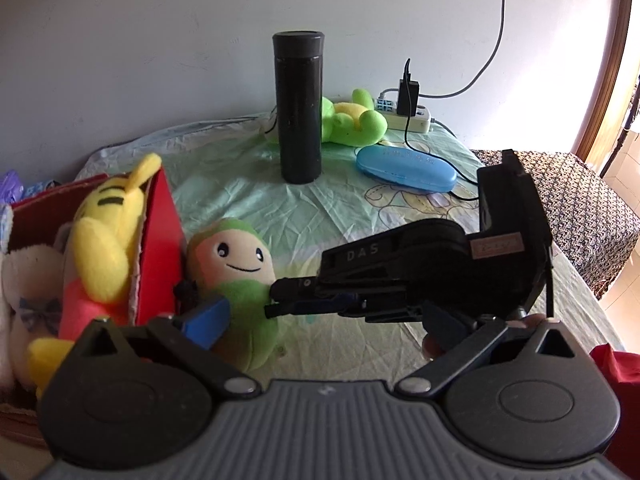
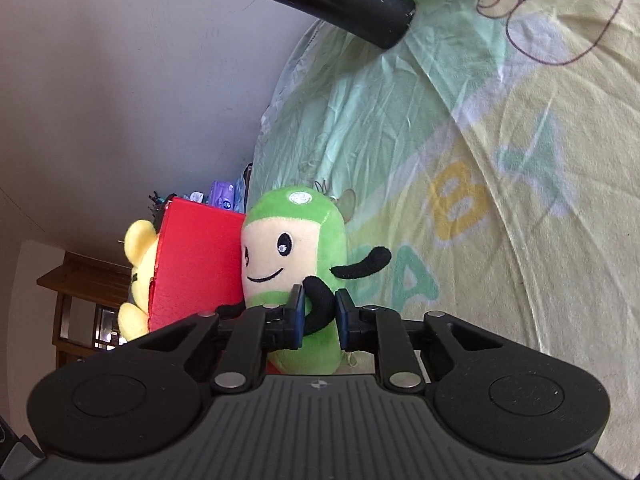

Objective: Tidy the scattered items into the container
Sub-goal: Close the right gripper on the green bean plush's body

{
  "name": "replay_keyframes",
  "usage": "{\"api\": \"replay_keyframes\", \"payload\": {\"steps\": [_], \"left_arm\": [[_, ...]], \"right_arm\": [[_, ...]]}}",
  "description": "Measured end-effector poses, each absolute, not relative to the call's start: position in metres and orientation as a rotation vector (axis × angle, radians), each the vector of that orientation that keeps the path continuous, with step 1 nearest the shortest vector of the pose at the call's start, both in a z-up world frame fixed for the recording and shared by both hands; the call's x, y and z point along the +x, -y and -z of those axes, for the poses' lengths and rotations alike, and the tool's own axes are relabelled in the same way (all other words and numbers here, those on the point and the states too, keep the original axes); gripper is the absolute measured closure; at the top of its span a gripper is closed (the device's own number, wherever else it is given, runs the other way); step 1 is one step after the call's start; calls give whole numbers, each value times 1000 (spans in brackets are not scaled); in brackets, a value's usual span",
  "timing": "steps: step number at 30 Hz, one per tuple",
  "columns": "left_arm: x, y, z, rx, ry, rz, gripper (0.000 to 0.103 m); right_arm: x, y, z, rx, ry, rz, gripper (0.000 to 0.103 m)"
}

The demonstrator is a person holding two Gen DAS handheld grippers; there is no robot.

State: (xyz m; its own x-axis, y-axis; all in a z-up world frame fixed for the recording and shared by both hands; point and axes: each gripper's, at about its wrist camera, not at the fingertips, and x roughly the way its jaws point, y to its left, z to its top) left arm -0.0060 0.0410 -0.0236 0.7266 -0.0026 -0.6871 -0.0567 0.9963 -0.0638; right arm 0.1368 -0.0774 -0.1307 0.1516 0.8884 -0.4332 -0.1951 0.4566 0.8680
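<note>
The right gripper (image 2: pixel 319 312) has its jaws clamped on the green plush doll's (image 2: pixel 294 264) black arm, ready to lift it into the red box (image 1: pixel 160 248) it leans against. The left gripper's (image 1: pixel 320 344) jaws stand apart, empty.

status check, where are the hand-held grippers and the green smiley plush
Right hand-held gripper closed on green smiley plush by its black arm. Left hand-held gripper open, empty. Plush on the tablecloth, against red box. Nothing blocking.

Bright daylight glare from right, soft shadows, strong fisheye warp at edges, pics mostly sharp
</note>
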Motion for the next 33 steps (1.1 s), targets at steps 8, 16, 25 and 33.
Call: {"api": "replay_keyframes", "payload": {"steps": [8,16,25,33], "left_arm": [[0,-40,19,-196,-763,58,1],[13,-26,47,-270,-869,146,1],[35,-54,73,-455,-927,94,10],[51,-57,97,-506,-991,85,28]], "right_arm": [[124,146,113,798,-1110,-863,94],[88,196,104,758,-1134,-810,90],[115,206,129,979,-1076,-607,69],[132,168,143,995,-1169,-657,54]]}}
